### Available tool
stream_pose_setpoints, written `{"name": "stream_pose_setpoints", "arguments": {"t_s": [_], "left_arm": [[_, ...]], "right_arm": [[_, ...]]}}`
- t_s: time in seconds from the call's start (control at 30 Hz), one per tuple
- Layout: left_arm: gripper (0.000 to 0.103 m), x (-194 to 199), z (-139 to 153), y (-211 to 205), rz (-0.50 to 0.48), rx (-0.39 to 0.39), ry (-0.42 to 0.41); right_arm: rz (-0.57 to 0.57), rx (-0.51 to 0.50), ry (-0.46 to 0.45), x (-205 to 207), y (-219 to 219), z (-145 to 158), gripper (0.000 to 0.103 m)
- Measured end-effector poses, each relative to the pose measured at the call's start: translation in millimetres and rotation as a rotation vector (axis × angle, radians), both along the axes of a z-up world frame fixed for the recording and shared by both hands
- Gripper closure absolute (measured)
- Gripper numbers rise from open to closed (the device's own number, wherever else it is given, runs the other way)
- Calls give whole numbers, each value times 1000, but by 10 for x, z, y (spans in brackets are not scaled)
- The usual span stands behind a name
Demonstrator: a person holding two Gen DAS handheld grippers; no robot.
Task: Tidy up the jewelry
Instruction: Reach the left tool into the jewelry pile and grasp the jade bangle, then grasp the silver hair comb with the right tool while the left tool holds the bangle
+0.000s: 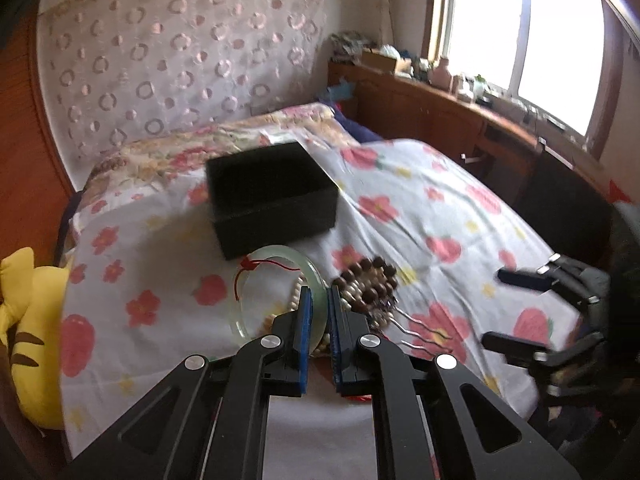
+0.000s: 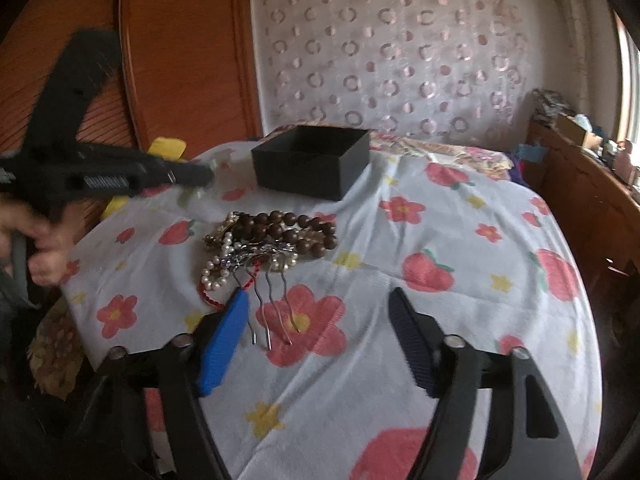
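My left gripper (image 1: 320,292) is shut on a pale green jade bangle (image 1: 276,254) with a red cord and holds it above the floral bedsheet (image 1: 420,216), just in front of the open black box (image 1: 272,196). The box also shows in the right wrist view (image 2: 312,162). A pile of jewelry lies on the sheet: brown wooden beads (image 2: 288,230), pearls (image 2: 216,272) and a silver hair comb (image 2: 272,304). My right gripper (image 2: 320,296) is open and empty, low over the sheet just short of the comb's prongs. The left gripper shows blurred at the left in the right wrist view (image 2: 120,178).
A yellow plush toy (image 1: 28,332) lies at the bed's left edge. A wooden headboard (image 2: 172,52) and a patterned curtain (image 2: 392,56) stand behind the bed. A cluttered wooden cabinet (image 1: 440,112) runs along the right under the window.
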State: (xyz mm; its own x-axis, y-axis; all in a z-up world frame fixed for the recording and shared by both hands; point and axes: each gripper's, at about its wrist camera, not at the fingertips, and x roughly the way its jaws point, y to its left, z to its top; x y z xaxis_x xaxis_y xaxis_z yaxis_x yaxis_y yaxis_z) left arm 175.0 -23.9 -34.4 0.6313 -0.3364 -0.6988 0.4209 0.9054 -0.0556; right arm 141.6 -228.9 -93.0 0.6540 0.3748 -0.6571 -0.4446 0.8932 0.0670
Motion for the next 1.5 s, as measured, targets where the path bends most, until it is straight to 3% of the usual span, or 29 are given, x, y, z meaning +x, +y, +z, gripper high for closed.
{"name": "stream_pose_setpoints", "arguments": {"t_s": [0.13,0.2,0.47,0.63,0.87,1.0,1.2,1.3,1.37,1.5], "left_arm": [[96,-14,131,178,15,-44,-14],[96,-34,176,260,28,-49,-25],[96,-80,109,391,57,-65,-27],[96,-113,11,428,59,-73,-16],[96,-138,-80,439,54,-74,-5],[96,-153,-94,443,54,-77,-7],[96,-152,-98,440,56,-74,-7],[96,-153,-89,441,56,-78,-8],[96,-156,-97,437,58,-79,-8],[96,-156,-97,442,54,-77,-9]], "right_arm": [[44,-34,61,213,118,-94,59],[70,-51,94,301,188,-156,62],[121,-82,128,398,384,-233,64],[114,-80,144,449,363,-214,75],[122,-101,157,484,387,-213,78],[130,-86,182,538,381,-218,79],[159,-32,246,585,350,-215,90],[173,-13,258,551,332,-211,91],[166,-2,256,531,303,-192,100],[175,-6,243,468,275,-159,101]]}}
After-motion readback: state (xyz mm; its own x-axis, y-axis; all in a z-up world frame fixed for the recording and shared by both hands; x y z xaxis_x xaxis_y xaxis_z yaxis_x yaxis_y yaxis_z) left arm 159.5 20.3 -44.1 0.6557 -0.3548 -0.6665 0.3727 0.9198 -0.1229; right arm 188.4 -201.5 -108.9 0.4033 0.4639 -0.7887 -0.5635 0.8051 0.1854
